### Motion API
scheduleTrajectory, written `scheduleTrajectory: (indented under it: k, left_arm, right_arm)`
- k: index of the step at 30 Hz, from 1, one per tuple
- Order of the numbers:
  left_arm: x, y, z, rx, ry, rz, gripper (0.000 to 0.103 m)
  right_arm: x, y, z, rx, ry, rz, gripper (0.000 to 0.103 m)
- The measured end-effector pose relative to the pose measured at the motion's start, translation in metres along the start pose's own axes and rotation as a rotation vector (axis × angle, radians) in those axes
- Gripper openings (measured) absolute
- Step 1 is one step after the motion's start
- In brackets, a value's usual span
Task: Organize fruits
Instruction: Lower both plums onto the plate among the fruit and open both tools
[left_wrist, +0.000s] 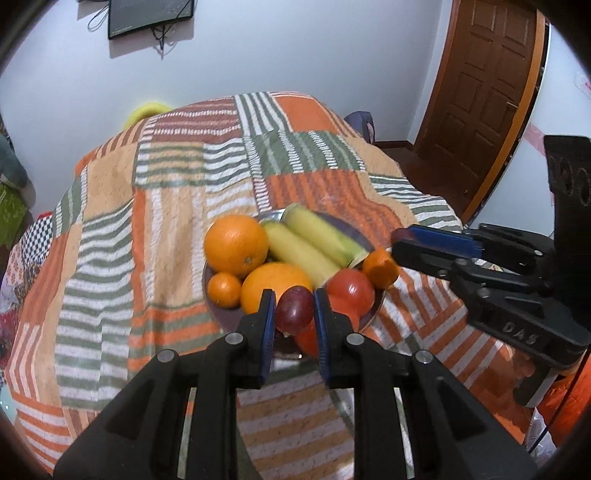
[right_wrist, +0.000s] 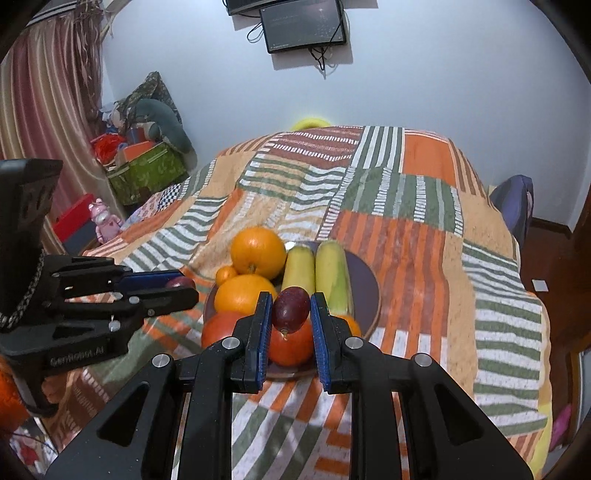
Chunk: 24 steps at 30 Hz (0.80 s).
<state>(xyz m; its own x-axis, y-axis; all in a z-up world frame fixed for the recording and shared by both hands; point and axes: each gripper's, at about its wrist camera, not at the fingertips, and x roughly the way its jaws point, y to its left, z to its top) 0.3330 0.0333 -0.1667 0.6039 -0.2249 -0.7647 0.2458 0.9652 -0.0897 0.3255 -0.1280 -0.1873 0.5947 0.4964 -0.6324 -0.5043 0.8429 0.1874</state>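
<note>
A dark plate (left_wrist: 221, 314) (right_wrist: 364, 291) on the patchwork cloth holds two big oranges (left_wrist: 236, 243) (right_wrist: 258, 251), small mandarins (left_wrist: 224, 289), two yellow-green bananas (left_wrist: 317, 240) (right_wrist: 330, 273) and red tomatoes (left_wrist: 351, 286) (right_wrist: 291, 345). My left gripper (left_wrist: 294, 308) is shut on a dark purple passion fruit (left_wrist: 294, 309) just above the plate's near edge. My right gripper (right_wrist: 290, 309) is shut on another purple passion fruit (right_wrist: 290, 309) above the tomatoes. Each gripper shows side-on in the other view: the right (left_wrist: 402, 240), the left (right_wrist: 184, 290).
The table (left_wrist: 177, 206) is draped with an orange, green and white striped cloth (right_wrist: 406, 236). A wooden door (left_wrist: 480, 85) stands at the right. Boxes and clutter (right_wrist: 144, 162) sit at the left by a curtain. A screen (right_wrist: 303, 22) hangs on the wall.
</note>
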Motion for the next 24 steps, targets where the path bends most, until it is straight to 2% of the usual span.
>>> scheduleTrajectory:
  k: [15, 24]
  left_arm:
    - [0.038, -0.007, 0.013, -0.043, 0.018, -0.015, 0.02]
    - [0.052, -0.006, 0.012, -0.071, 0.03, -0.025, 0.02]
  right_arm:
    - [0.021, -0.015, 0.002, 0.036, 0.016, -0.031, 0.019]
    - [0.033, -0.022, -0.001, 0.053, 0.039, -0.006, 0.019]
